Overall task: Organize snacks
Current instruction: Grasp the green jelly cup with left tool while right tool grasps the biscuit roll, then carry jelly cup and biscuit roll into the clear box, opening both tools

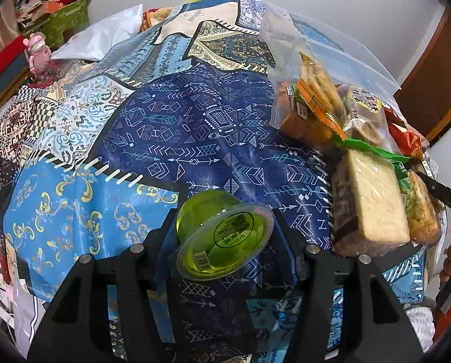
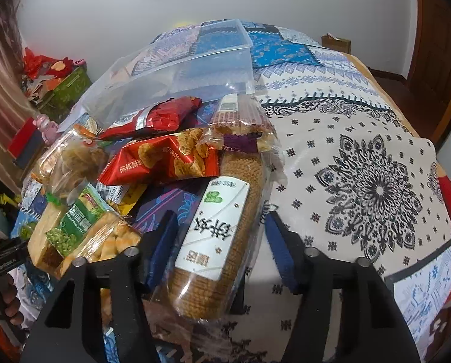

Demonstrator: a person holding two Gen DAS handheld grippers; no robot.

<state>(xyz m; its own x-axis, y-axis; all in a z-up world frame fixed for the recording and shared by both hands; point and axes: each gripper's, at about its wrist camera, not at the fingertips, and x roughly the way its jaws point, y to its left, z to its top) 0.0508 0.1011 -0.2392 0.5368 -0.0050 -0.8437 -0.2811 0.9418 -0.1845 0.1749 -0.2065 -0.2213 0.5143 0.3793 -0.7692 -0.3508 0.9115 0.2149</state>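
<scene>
My left gripper (image 1: 225,230) is shut on a green jelly cup (image 1: 222,236), held tilted above the patterned cloth. My right gripper (image 2: 219,233) is around a long roll of brown biscuits (image 2: 225,220) with a white label; the fingers sit on both sides of it, and contact is unclear. A pile of snacks lies beside it: two red packets (image 2: 165,157), a green-labelled cracker pack (image 2: 83,230) and a clear bag of cookies (image 2: 68,157). A clear plastic bin (image 2: 177,72) stands behind the pile. In the left wrist view the pile (image 1: 361,157) is at the right.
A patterned cloth (image 1: 180,133) covers the table. A white bag (image 1: 101,39) and a pink figurine (image 1: 37,54) are at the far left. Boxes (image 2: 65,87) stand by the wall. A wooden door (image 2: 437,45) is at the right.
</scene>
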